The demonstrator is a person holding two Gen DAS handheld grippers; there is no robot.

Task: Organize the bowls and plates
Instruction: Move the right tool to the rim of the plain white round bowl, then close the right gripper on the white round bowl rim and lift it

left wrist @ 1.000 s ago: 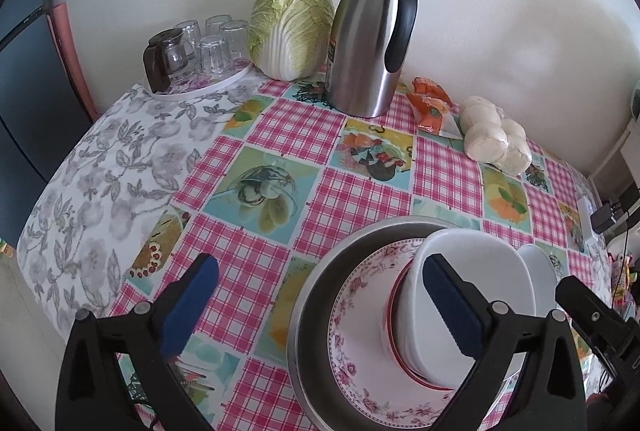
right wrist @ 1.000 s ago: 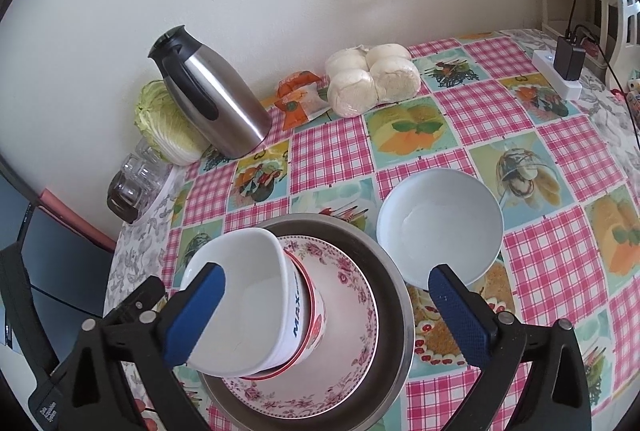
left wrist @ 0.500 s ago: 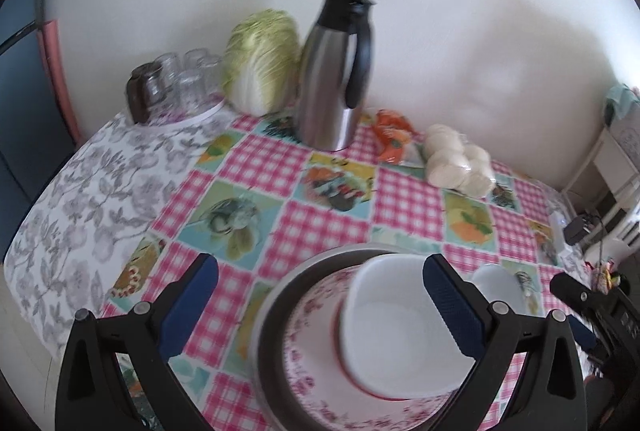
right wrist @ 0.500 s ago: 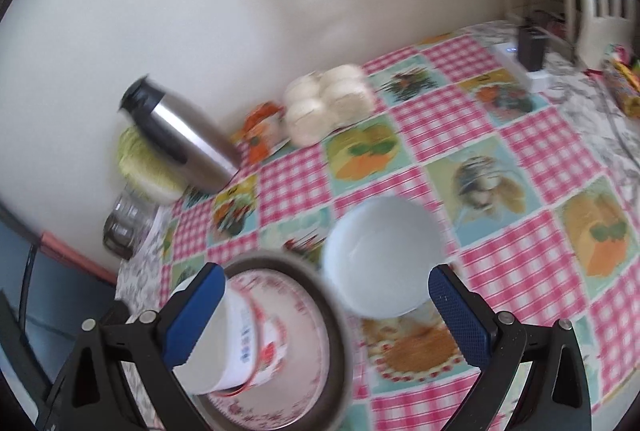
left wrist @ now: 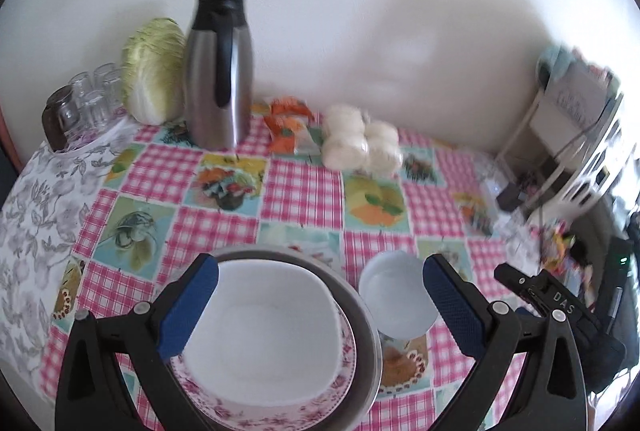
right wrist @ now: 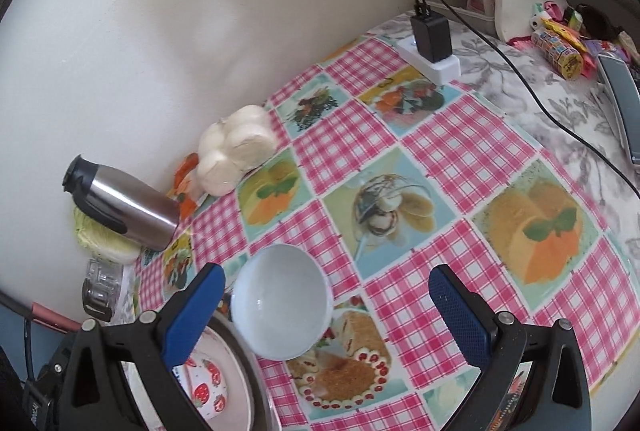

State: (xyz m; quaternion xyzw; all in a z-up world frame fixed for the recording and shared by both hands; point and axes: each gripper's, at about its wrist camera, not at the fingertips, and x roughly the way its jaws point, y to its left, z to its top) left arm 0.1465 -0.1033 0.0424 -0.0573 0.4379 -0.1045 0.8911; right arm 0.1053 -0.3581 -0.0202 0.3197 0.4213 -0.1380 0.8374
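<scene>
Two dishes already nesting in the metal basin (left wrist: 362, 295): square white bowl (left wrist: 260, 319) sitting on the floral plate (left wrist: 280, 411). Remaining loose beside the basin's rim: round white bowl (right wrist: 282, 297) on the checked tablecloth (right wrist: 460, 151). Both left gripper (left wrist: 318, 305) and right gripper (right wrist: 326, 311) hanging wide apart, holding nothing. Probably stacking next: lowering the right gripper over that bowl's rim, pinching, lifting into the square bowl.

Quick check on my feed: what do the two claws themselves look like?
Both match: the left claw and right claw each have a black frame with silver screws and two fingers faced with textured blue pads. The left-wrist view shows white "DAS" lettering on the right claw's black body.
</scene>
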